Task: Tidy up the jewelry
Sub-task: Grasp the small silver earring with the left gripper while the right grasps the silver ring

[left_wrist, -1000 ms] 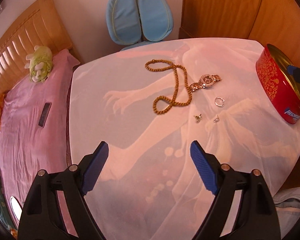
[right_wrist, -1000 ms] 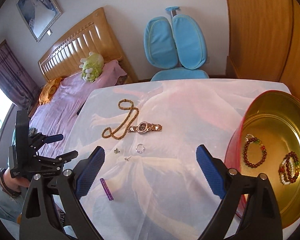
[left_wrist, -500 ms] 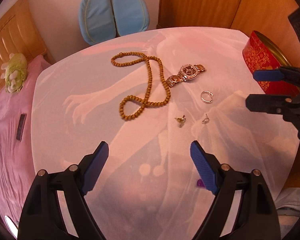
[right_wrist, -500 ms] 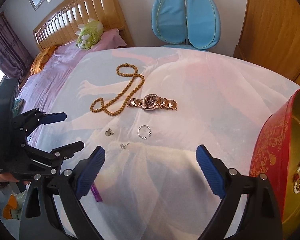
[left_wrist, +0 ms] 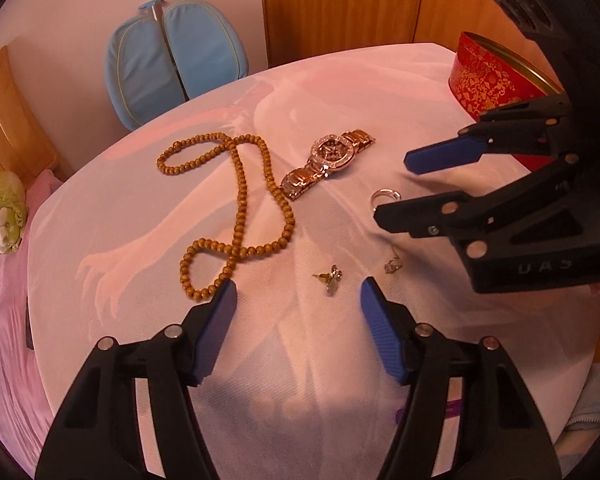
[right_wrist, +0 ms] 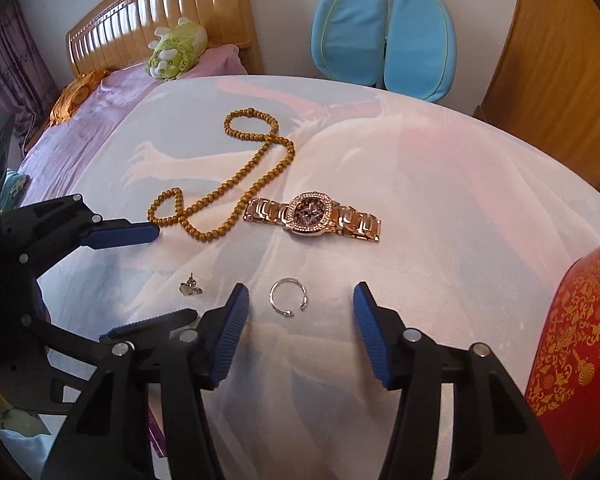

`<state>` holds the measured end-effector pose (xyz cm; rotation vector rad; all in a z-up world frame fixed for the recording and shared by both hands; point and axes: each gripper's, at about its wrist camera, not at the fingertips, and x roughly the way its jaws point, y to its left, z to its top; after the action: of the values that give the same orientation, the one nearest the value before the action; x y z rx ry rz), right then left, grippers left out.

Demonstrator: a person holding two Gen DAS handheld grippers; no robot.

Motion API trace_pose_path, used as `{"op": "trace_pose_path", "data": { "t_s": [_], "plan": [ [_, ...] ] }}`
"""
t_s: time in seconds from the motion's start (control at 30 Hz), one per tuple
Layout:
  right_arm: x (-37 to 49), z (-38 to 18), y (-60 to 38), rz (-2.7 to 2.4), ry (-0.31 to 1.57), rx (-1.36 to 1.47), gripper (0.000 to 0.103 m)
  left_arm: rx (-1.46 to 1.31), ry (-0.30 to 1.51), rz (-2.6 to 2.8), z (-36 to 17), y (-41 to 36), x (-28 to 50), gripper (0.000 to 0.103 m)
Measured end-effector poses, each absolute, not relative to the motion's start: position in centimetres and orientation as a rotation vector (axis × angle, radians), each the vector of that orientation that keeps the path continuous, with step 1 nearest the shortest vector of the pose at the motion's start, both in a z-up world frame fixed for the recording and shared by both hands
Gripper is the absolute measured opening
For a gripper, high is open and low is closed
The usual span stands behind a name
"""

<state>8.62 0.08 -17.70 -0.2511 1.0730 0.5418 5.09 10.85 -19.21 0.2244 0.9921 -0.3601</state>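
Observation:
On the white cloth lie a wooden bead necklace (left_wrist: 240, 208) (right_wrist: 236, 184), a rose-gold watch (left_wrist: 326, 162) (right_wrist: 312, 216), a silver open ring (left_wrist: 385, 197) (right_wrist: 288, 297), a stud earring (left_wrist: 332, 278) (right_wrist: 190, 288) and a second small earring (left_wrist: 393, 266). My left gripper (left_wrist: 298, 292) is open and empty, low over the cloth, the stud earring just beyond its tips. My right gripper (right_wrist: 300, 296) is open and empty, its tips on either side of the ring. In the left wrist view, the right gripper (left_wrist: 396, 186) hovers over the ring.
A red and gold tin (left_wrist: 496, 80) (right_wrist: 576, 344) stands at the right edge of the table. A purple object (left_wrist: 452, 408) (right_wrist: 156, 432) lies near the front edge. A blue chair (right_wrist: 384, 36) stands behind the table, a bed (right_wrist: 80, 120) to the left.
Both grippers have moved forward and down toward the small pieces. The right one now straddles the ring; the left one is close behind the stud earring. Both stay open.

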Motion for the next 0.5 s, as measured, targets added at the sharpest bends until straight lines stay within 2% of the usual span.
{"op": "trace_pose_path", "data": {
  "t_s": [0.07,0.13,0.2,0.23,0.5],
  "plan": [
    [8.4,-18.2,0.3,0.541,1.075,-0.267,0.048,0.229,0.978,-0.38,-19.1,10.8,5.2,0.054],
    [7.9,-18.2,0.4,0.547,1.051,-0.284,0.04,0.215,0.968,-0.415,-19.1,10.8,5.1,0.039],
    [7.9,-18.2,0.6,0.563,1.045,-0.289,0.022,0.218,0.961,-0.421,-19.0,10.6,5.1,0.013],
    [7.8,-18.2,0.8,0.567,1.045,-0.289,0.022,0.212,0.964,-0.427,-19.0,10.7,5.0,0.009],
    [6.9,-16.4,-0.1,0.574,1.018,-0.254,0.022,0.111,0.965,-0.368,-17.4,12.5,4.8,0.009]
  ]
}}
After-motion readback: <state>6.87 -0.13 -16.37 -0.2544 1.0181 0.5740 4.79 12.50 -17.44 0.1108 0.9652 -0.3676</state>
